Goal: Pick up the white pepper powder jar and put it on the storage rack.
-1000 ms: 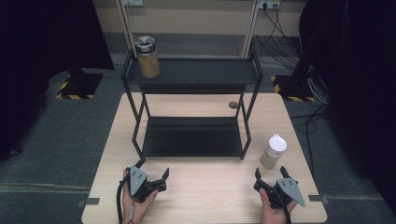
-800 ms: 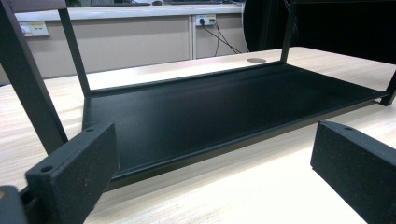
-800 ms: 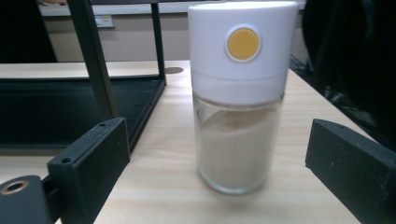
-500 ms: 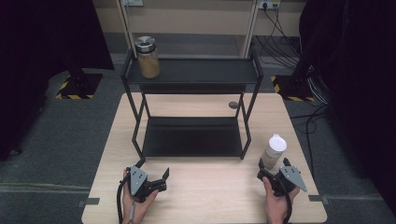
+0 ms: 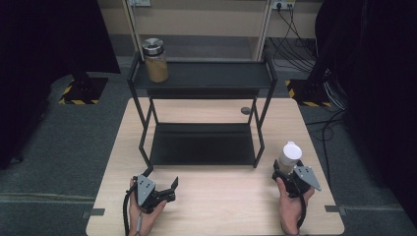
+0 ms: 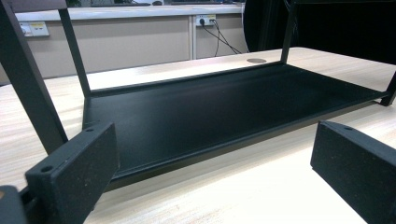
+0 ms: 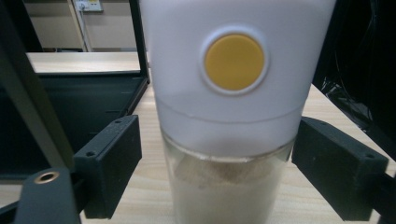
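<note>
Near left: left gripper (image 5: 169, 189), jaws apart, nothing between them, over the table (image 5: 221, 206). Near right: right gripper (image 5: 281, 173), jaws just closing around the white-capped shaker (image 5: 289, 156), small gaps either side, pads not yet pressing. Middle: black 2-tier rack (image 5: 201, 142). Far left, upper shelf: 1 jar (image 5: 155, 61).

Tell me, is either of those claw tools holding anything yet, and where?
Nothing is held. The right gripper has just been closing around the white-capped jar, pads beside its glass, not yet pressing. The left gripper is open.
</note>
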A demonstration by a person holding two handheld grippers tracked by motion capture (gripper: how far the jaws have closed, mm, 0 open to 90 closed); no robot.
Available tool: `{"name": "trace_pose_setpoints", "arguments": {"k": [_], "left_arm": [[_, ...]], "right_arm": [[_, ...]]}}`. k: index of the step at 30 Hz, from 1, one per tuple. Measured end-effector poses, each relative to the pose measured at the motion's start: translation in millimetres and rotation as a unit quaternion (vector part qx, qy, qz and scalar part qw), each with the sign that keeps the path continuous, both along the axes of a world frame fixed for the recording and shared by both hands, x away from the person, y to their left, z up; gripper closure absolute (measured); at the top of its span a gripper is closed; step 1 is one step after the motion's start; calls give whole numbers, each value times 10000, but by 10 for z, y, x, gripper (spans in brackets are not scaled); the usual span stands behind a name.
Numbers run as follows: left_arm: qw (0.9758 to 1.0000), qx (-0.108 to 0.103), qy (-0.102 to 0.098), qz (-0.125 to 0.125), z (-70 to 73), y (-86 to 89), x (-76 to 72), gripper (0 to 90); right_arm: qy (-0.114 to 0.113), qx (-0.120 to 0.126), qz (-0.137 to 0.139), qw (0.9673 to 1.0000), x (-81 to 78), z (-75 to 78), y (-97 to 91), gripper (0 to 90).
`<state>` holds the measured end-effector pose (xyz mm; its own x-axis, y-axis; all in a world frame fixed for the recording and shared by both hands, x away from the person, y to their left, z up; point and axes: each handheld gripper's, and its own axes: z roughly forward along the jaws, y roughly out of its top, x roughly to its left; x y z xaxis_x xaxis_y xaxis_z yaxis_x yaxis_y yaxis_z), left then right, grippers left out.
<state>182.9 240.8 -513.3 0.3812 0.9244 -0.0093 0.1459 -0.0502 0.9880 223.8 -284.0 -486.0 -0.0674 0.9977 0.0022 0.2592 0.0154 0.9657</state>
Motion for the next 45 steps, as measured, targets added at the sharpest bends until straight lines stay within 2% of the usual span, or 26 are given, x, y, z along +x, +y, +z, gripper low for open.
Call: {"name": "trace_pose_setpoints", "arguments": {"k": [5, 8, 13, 17, 22, 25, 30, 41, 45], "left_arm": [[10000, 15, -1, 10, 2, -6, -2, 4], [10000, 28, -5, 3, 3, -6, -2, 4], [10000, 14, -1, 3, 2, -4, -1, 5], [10000, 27, -9, 5, 1, -6, -3, 4], [10000, 1, 20, -4, 7, 4, 6, 5], [10000, 2, 18, -5, 6, 2, 5, 5], [10000, 5, 3, 1, 2, -1, 1, 5], [10000, 4, 2, -1, 2, 0, 1, 5], [10000, 1, -1, 2, 0, -1, 0, 4]], "right_arm": [[68, -50, 5, 10000, 56, 23, -1, 243], [115, 41, -12, 9999, 88, 36, -32, 290], [116, -36, 64, 9999, 102, 38, -50, 299], [49, 47, 215, 9997, 90, 16, -123, 303], [-116, 216, 290, 9993, 30, -37, -175, 304], [-214, 138, 347, 9991, -8, 9, -162, 304], [-509, 89, 480, 9975, -103, 133, -117, 305], [-1101, 211, 882, 9898, -300, 419, -26, 306], [-1276, 279, 1092, 9854, -351, 498, 20, 305]]}}
